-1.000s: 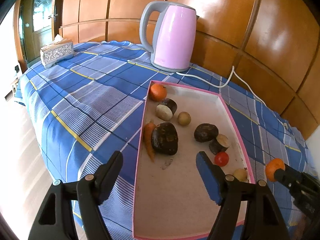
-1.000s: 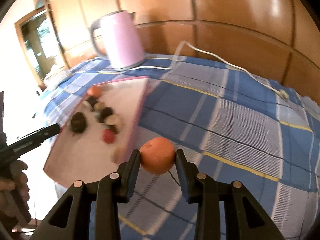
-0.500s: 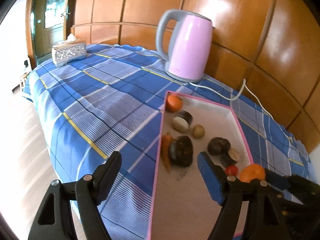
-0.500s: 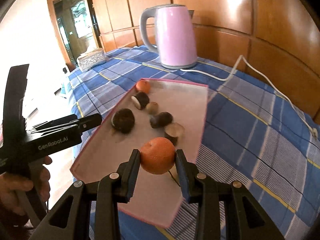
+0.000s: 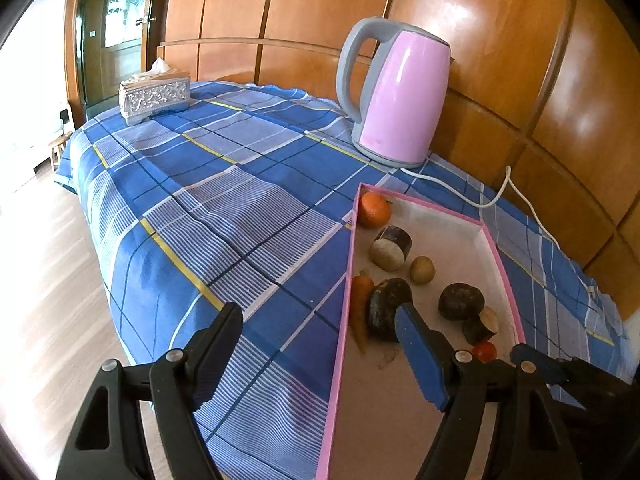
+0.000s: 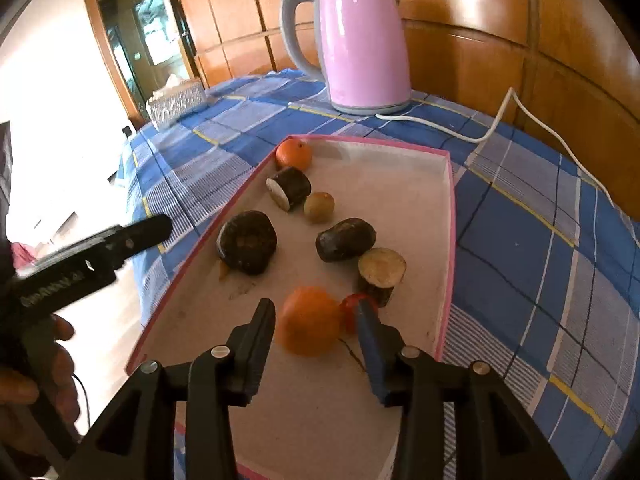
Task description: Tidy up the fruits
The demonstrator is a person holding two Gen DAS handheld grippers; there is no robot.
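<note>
Right gripper [image 6: 316, 320]: fingers spread either side of an orange [image 6: 310, 320] that sits on the tray floor, gaps showing at both pads; released
Left gripper [image 5: 320, 342]: wide open, empty, straddling the tray's left rim
Tray [image 6: 450, 216]: pink-edged, on the blue plaid tablecloth [image 6: 540, 240]; holds a second orange [image 6: 294, 153] in its far corner; a cherry tomato [image 6: 350, 308] just beside the near orange
Behind: pink kettle [image 6: 360, 40]

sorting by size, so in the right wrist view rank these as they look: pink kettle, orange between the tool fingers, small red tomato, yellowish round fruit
1. pink kettle
2. orange, though nearness to the camera enlarges it
3. yellowish round fruit
4. red tomato, partly hidden, so this last ranking is unsure
</note>
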